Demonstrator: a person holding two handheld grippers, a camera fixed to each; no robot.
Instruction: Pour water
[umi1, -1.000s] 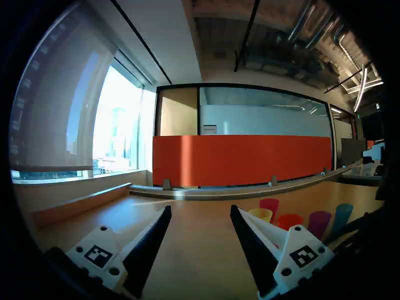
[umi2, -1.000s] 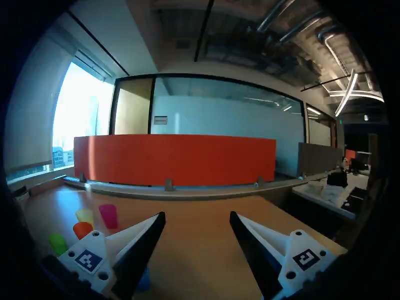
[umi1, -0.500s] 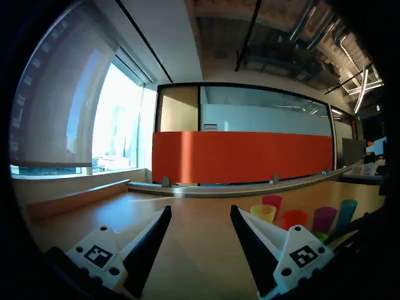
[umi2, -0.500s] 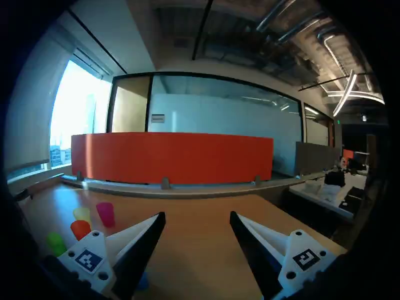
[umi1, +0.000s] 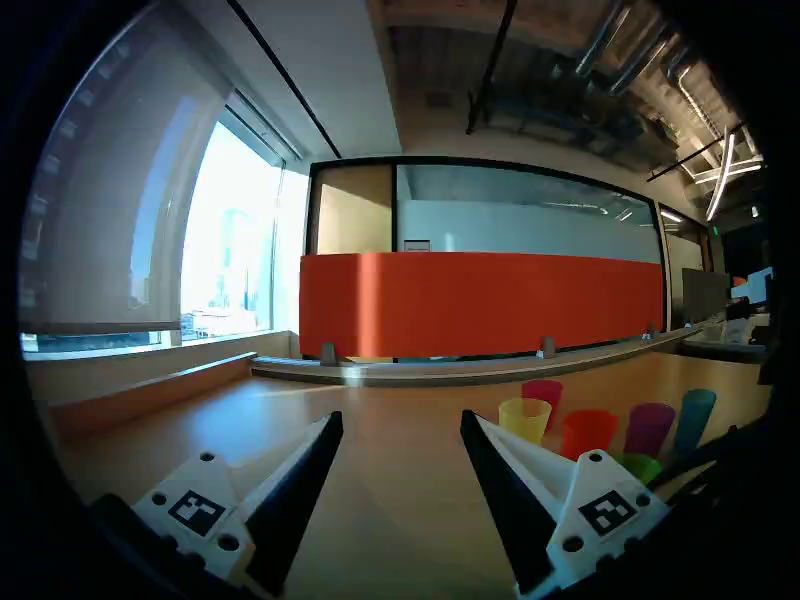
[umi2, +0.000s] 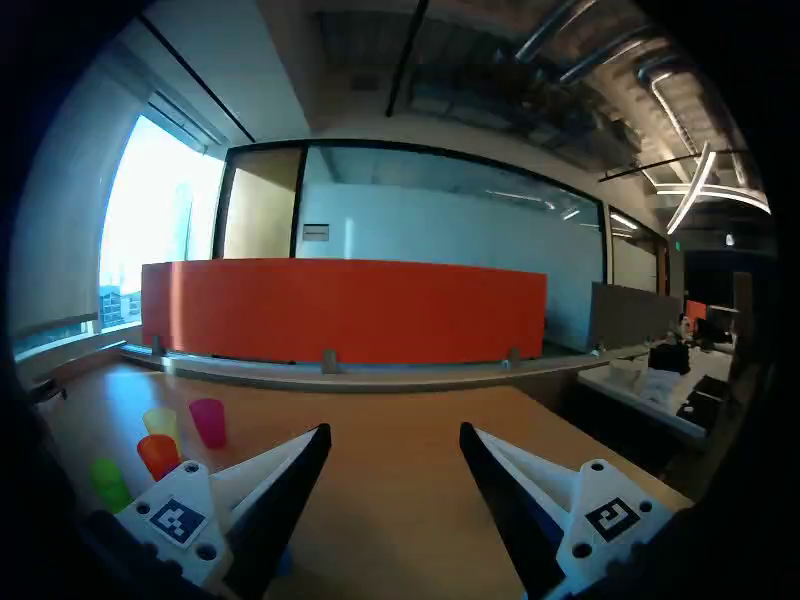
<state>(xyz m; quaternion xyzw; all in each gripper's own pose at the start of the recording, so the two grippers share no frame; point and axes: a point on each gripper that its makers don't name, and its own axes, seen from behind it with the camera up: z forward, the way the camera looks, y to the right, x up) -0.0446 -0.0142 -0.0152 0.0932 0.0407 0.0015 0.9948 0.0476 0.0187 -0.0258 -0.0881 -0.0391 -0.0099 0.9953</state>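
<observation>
Cups (umi1: 587, 432) stand clustered on the desk (umi1: 400, 475), an orange partition (umi1: 480, 305) behind them.

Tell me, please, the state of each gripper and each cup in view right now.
Left gripper: open, nothing between its fingers.
Right gripper: open, nothing between its fingers.
Yellow cup: upright, contents not visible.
Pink cup: upright, behind the yellow one.
Orange cup: upright, contents not visible.
Purple cup: upright.
Teal cup: upright.
Green cup: partly hidden, state unclear.
</observation>
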